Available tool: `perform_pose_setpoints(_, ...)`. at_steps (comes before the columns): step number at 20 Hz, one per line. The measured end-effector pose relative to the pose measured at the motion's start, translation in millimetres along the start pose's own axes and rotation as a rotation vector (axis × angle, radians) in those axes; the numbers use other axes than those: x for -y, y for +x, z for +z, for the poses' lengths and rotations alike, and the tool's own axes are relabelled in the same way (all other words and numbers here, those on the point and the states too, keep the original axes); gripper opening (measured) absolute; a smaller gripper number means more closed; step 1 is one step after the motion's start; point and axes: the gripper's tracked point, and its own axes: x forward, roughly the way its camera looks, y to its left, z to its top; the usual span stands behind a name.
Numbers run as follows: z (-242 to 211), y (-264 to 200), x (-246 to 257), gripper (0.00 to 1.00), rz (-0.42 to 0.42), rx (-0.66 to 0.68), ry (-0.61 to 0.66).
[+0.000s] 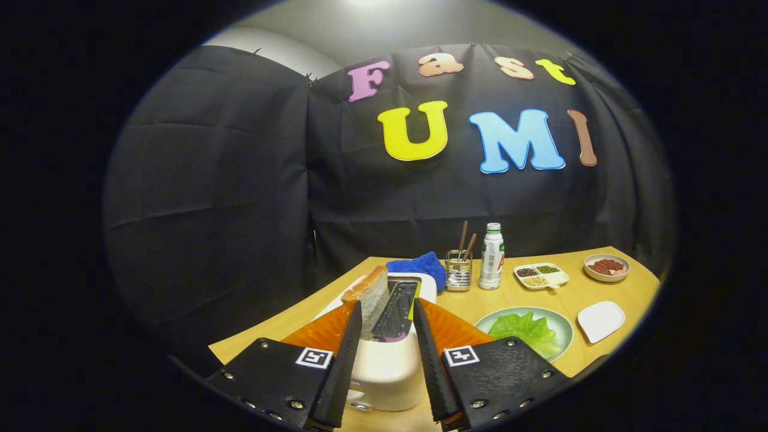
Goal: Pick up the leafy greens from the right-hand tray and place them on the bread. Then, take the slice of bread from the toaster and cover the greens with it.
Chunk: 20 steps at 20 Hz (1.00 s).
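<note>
greens (pixel 527 329) lie on green plate (pixel 561 324), bread slice (pixel 372 292) in toaster (pixel 387 360); judging neither step done. gripper (pixel 387 312) wide open, empty, fingers straddling toaster.

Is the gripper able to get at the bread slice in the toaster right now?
Probably yes: the gripper is open above the toaster, and the bread slice stands upright just ahead of its fingers, nothing between.

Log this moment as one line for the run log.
gripper: open, over toaster | bread slice: in toaster slot | leafy greens: on green plate
</note>
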Motion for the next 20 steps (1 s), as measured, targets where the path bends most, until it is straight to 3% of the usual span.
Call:
perform_pose_setpoints(10, -10.3, 48.1, -8.2, 0.52, -0.105, -0.031, -0.06)
perform_pose_setpoints(12, -16.4, 51.0, -14.9, 0.19, -0.086, -0.048, -0.036)
perform_pose_setpoints(15, -14.6, 50.6, -12.2, 0.09, -0.101, -0.042, 0.003)
perform_pose_setpoints(20, -6.6, 46.7, -13.3, 0.09, -0.091, -0.026, 0.04)
